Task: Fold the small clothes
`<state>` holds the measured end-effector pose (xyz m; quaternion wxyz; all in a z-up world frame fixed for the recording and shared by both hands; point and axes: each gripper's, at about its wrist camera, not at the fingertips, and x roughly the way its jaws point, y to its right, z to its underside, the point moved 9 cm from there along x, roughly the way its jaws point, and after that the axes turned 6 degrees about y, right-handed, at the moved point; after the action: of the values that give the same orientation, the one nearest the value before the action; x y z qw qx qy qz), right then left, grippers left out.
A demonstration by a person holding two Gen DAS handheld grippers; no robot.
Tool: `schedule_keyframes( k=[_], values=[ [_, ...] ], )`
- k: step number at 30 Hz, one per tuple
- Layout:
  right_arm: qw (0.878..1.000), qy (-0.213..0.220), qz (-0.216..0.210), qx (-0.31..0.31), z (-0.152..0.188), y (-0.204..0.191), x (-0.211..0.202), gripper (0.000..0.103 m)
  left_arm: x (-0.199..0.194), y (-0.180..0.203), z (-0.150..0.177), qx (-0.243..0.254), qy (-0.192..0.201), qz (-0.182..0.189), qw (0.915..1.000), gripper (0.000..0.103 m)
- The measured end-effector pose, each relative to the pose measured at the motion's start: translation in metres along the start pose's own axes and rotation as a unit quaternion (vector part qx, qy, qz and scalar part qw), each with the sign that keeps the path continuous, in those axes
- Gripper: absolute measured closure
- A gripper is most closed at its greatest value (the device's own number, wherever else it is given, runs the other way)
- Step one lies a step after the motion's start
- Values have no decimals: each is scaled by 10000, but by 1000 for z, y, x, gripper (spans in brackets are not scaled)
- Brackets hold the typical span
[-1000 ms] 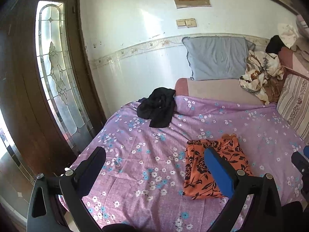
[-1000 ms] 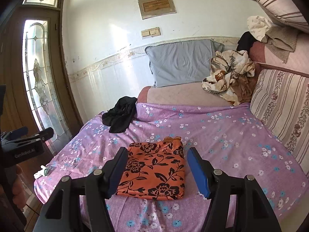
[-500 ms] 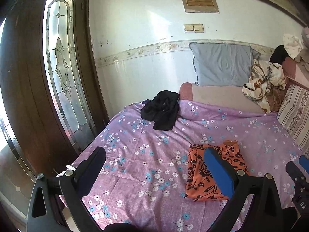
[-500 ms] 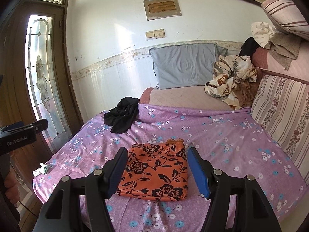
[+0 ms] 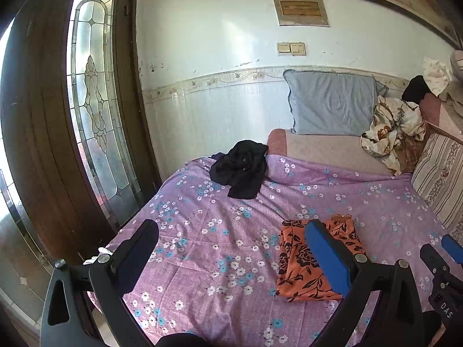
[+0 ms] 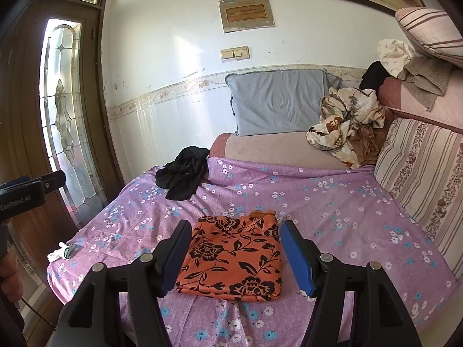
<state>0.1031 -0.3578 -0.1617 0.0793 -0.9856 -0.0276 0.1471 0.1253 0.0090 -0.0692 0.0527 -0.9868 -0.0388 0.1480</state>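
An orange garment with black flowers (image 6: pixel 234 260) lies folded flat on the purple flowered bedsheet (image 6: pixel 332 211). It also shows in the left wrist view as the orange garment (image 5: pixel 298 263), partly behind my right-hand finger. A crumpled black garment (image 5: pixel 240 167) sits at the far left of the bed, the same black garment (image 6: pixel 182 176) in the right wrist view. My left gripper (image 5: pixel 231 231) hovers open over bare sheet, holding nothing. My right gripper (image 6: pixel 234 231) hovers open above the near edge of the orange garment, its fingers clear of the cloth.
A grey pillow (image 6: pixel 277 101) leans on the far wall. A crumpled floral blanket (image 6: pixel 347 121) and striped cushions (image 6: pixel 419 173) line the right side. A wooden door with leaded glass (image 5: pixel 92 101) stands left of the bed. A small white scrap (image 6: pixel 59 253) lies at the sheet's left edge.
Both views have drawn back and risen slightly, so the bed and both garments sit lower in frame. The garments have not moved and both grippers stay open.
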Motion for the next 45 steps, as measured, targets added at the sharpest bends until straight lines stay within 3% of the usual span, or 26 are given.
schedule_keyframes(
  k=[45],
  values=[
    [9987, 83, -114, -500, -10, -38, -8, 35, -15, -32, -3, -400, 215, 6, 9990, 2]
  ],
)
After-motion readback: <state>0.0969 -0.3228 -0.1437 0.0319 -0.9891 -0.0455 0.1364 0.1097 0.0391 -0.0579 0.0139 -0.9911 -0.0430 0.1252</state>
